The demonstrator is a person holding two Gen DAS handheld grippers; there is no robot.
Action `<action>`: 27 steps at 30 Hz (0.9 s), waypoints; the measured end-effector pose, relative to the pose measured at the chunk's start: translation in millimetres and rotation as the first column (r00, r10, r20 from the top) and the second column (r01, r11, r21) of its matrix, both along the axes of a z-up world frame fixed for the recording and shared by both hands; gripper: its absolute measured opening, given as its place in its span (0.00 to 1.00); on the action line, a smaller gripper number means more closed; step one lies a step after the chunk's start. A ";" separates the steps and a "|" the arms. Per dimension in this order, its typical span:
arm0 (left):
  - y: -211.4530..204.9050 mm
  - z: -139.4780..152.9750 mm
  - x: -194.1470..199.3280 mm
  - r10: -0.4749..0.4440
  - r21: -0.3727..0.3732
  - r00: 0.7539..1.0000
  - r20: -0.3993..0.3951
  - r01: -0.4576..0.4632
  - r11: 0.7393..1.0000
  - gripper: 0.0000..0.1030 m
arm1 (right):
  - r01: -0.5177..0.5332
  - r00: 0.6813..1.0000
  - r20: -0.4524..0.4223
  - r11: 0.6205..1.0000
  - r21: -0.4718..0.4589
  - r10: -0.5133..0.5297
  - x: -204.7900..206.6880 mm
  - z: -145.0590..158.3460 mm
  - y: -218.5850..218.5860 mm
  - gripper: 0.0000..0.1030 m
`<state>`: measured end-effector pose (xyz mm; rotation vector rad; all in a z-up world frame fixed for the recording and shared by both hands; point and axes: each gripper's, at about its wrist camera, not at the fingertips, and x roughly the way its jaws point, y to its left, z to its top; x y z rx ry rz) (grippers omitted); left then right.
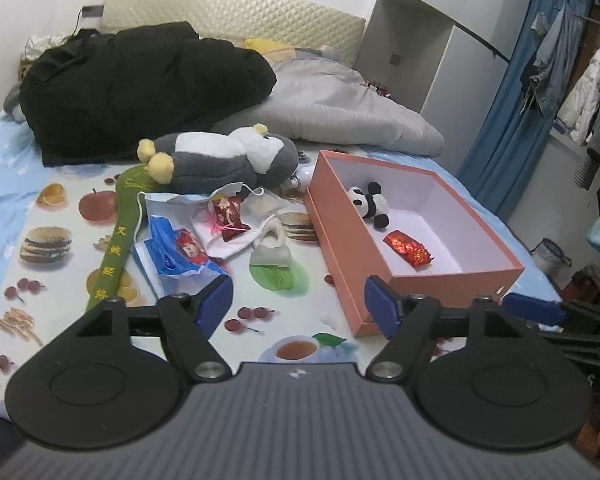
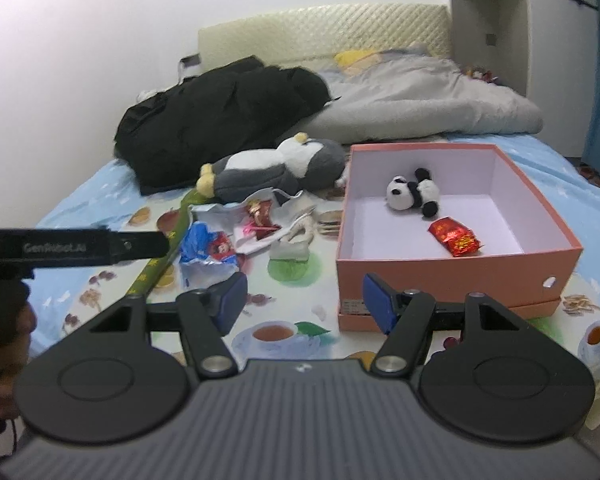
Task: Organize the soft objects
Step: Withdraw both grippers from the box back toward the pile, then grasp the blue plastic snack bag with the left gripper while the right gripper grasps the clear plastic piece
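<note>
One fuzzy panda (image 2: 414,194), rectangular cardboard box (image 2: 440,276)

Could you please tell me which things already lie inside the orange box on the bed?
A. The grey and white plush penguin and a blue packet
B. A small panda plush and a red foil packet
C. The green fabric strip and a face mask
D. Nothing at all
B: the small panda plush and the red foil packet both rest on the white floor of the orange box; the other soft things lie outside it on the bed.
</note>
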<state>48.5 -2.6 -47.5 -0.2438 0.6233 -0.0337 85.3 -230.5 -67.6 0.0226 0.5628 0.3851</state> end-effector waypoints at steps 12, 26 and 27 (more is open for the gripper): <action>10.1 -20.9 14.1 -0.007 -0.023 0.999 -0.048 0.006 1.000 0.80 | -0.011 0.999 -0.037 1.000 -0.026 0.010 5.6 -16.0 16.5 0.65; 53.0 -73.0 63.6 0.077 -0.053 0.990 -0.121 -0.084 0.995 0.83 | -0.065 0.995 -0.081 0.997 -0.045 0.061 44.5 -52.8 57.4 0.64; 57.0 -78.5 66.9 0.086 -0.058 0.988 -0.131 -0.095 0.994 0.83 | -0.071 0.994 -0.084 0.997 -0.042 0.067 47.7 -54.6 59.2 0.64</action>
